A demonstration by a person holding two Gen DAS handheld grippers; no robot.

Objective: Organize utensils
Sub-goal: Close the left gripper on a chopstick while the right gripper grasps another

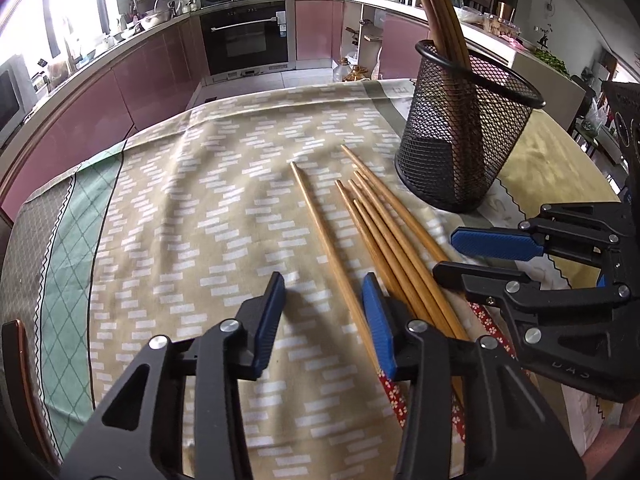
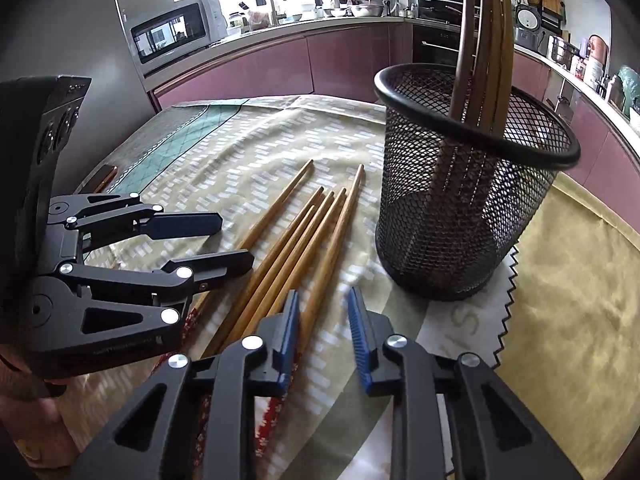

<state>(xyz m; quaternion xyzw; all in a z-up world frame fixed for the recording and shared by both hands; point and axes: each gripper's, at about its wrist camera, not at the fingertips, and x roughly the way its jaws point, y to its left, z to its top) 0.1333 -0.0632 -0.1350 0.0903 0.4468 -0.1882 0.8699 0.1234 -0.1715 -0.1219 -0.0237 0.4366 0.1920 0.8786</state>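
Observation:
Several wooden chopsticks (image 1: 384, 236) lie side by side on the patterned tablecloth (image 1: 192, 208), with one single chopstick (image 1: 324, 224) a little to their left. My left gripper (image 1: 324, 296) is open low over the cloth, and the single chopstick runs through the wide gap without touching the pads. My right gripper (image 2: 324, 312) is open too, with the rightmost chopstick (image 2: 340, 232) running in beside its left pad. Each gripper shows in the other's view: the right gripper (image 1: 445, 254) and the left gripper (image 2: 236, 240). A black mesh holder (image 2: 460, 216) stands upright behind with a few chopsticks (image 2: 492, 40) in it.
The chopsticks' near ends have a red flowered pattern (image 1: 396, 400). A white zigzag-edged mat (image 2: 472, 328) lies under the holder, and a yellow cloth (image 2: 568, 300) to its right. The table's far edge drops off toward the pink kitchen cabinets (image 1: 120, 76). A hand (image 2: 36, 420) holds the left gripper.

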